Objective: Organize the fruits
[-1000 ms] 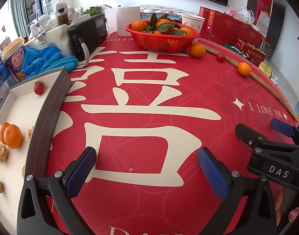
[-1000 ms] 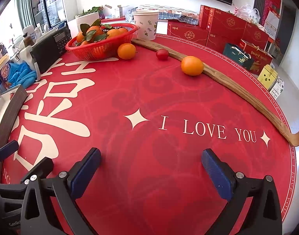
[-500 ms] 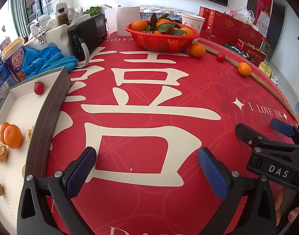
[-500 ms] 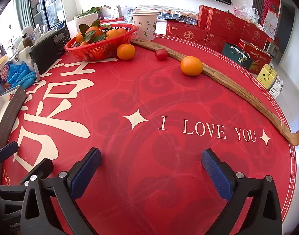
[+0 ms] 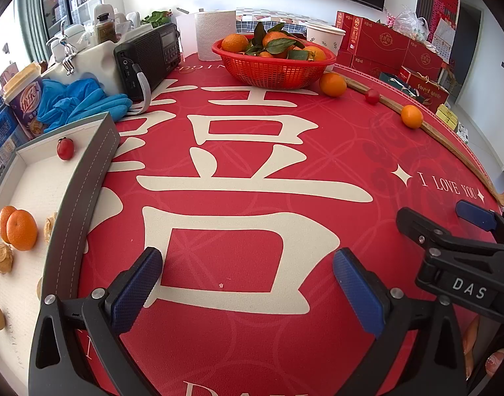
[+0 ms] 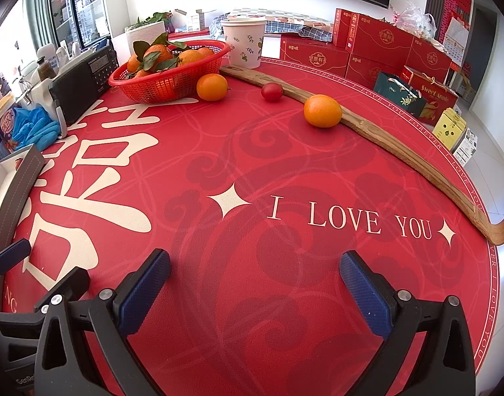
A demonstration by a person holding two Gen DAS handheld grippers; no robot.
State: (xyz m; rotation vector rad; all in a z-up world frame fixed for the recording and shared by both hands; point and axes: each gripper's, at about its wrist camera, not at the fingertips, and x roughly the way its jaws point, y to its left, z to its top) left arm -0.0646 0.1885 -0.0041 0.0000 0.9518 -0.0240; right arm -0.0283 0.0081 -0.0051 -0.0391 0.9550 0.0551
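Where the round red tablecloth covers the table, it carries large cream characters and the words "I LOVE YOU". At its left edge sits a white tray with a grey stitched rim, holding two oranges, one cherry tomato at the far corner, and several pale wrinkled pieces whose kind cannot be told. At the far side stands a red mesh basket filled with leafy oranges. A long wooden back-scratcher curves along the right edge. A black radio and blue gloves lie at the far left, beside the tray's far end.

Three loose fruits remain on the cloth: one orange just beside the basket, a second orange touching the back-scratcher, and a small tomato between them, near the wood.

The left gripper and the right gripper sit side by side low over the near cloth, well apart from the loose fruit. Both have their blue-padded fingers spread wide, holding nothing.
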